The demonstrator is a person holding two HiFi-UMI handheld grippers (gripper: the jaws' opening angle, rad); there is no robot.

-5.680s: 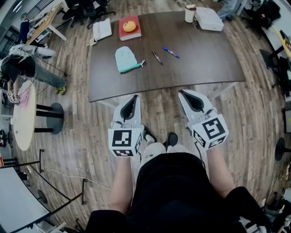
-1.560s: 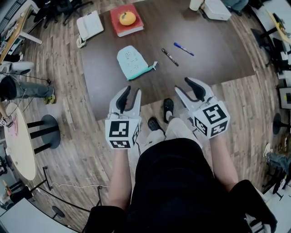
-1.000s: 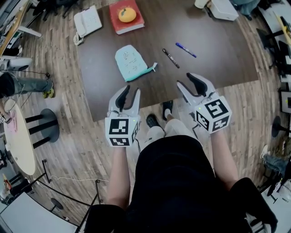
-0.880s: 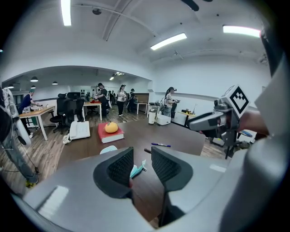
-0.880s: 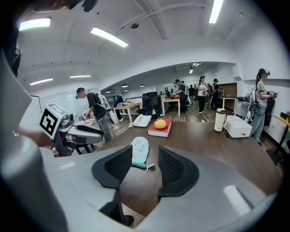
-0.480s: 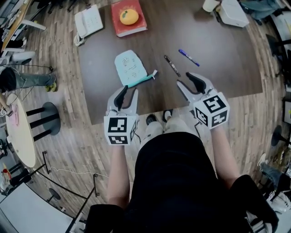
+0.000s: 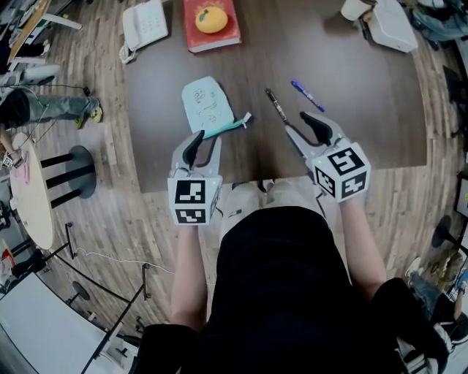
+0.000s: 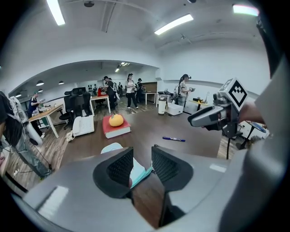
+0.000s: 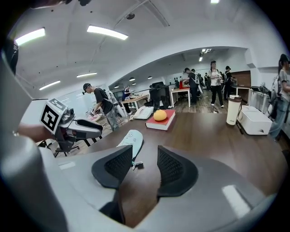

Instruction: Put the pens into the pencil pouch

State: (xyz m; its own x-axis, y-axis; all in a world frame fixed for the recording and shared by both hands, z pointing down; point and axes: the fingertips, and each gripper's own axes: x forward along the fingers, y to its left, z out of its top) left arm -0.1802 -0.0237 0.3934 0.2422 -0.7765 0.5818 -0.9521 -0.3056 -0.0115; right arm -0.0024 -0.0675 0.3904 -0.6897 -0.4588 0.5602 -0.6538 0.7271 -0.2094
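Observation:
A teal pencil pouch (image 7: 207,106) lies flat on the dark table (image 7: 365,109), its zipper end towards the near edge. To its right lie a black pen (image 7: 276,106) and, farther right, a blue pen (image 7: 307,95). My left gripper (image 7: 205,142) hovers open just short of the pouch (image 8: 115,148), and nothing is between its jaws. My right gripper (image 7: 303,126) is open and empty just short of the black pen. The left gripper view shows the blue pen (image 8: 173,139) and the right gripper (image 8: 213,115). The right gripper view shows the pouch (image 9: 130,138) ahead to the left; both pens are hidden there.
At the table's far side are a red book with an orange on it (image 7: 212,22), a white desk phone (image 7: 144,23), a cup (image 7: 356,9) and a white box (image 7: 393,25). A round stool (image 7: 69,175) stands on the floor to the left. People stand about the office beyond.
The person has come up to the table. Both grippers have moved forward over its near edge, closer to the pouch and pens, and stay open. Nothing on the table has moved.

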